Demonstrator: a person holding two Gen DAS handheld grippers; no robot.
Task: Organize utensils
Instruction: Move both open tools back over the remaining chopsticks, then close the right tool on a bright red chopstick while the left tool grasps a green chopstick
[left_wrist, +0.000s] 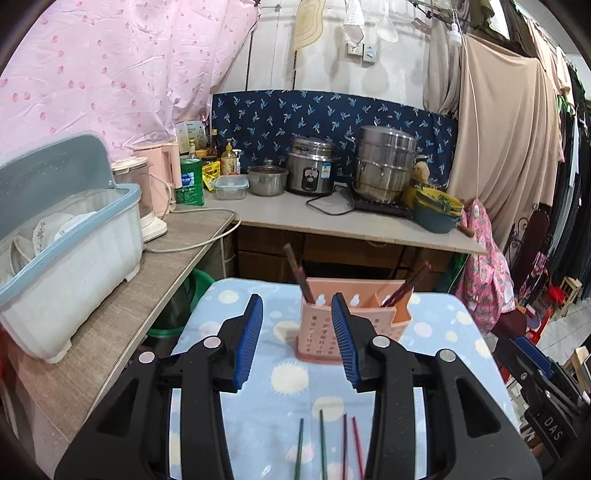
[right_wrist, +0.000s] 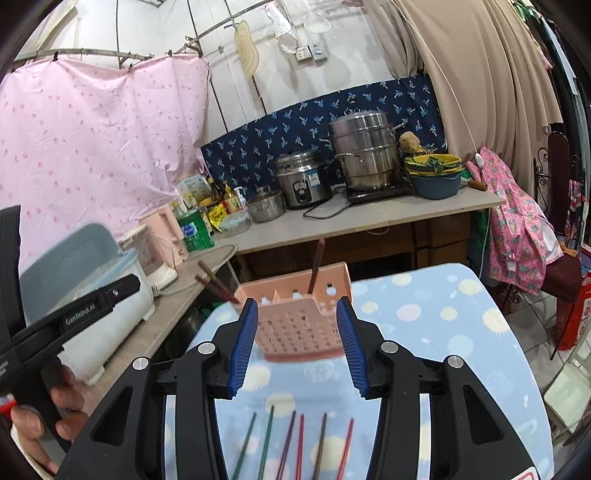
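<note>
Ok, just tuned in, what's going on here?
A person is sorting chopsticks into the pink holder on the blue cloth. Both the left hand-held gripper and the right hand-held gripper are open and empty. A few chopsticks stand in the holder; six loose chopsticks lie near the grippers.

loose chopsticks (right_wrist: 291, 443) run off the bottom edge, lower ends cut; the pink utensil holder (right_wrist: 299, 317) is smeared with blur, its near corners behind the blue pads (right_wrist: 242, 343). holder chopsticks (left_wrist: 301, 277) vanish inside, tips hidden.
</note>
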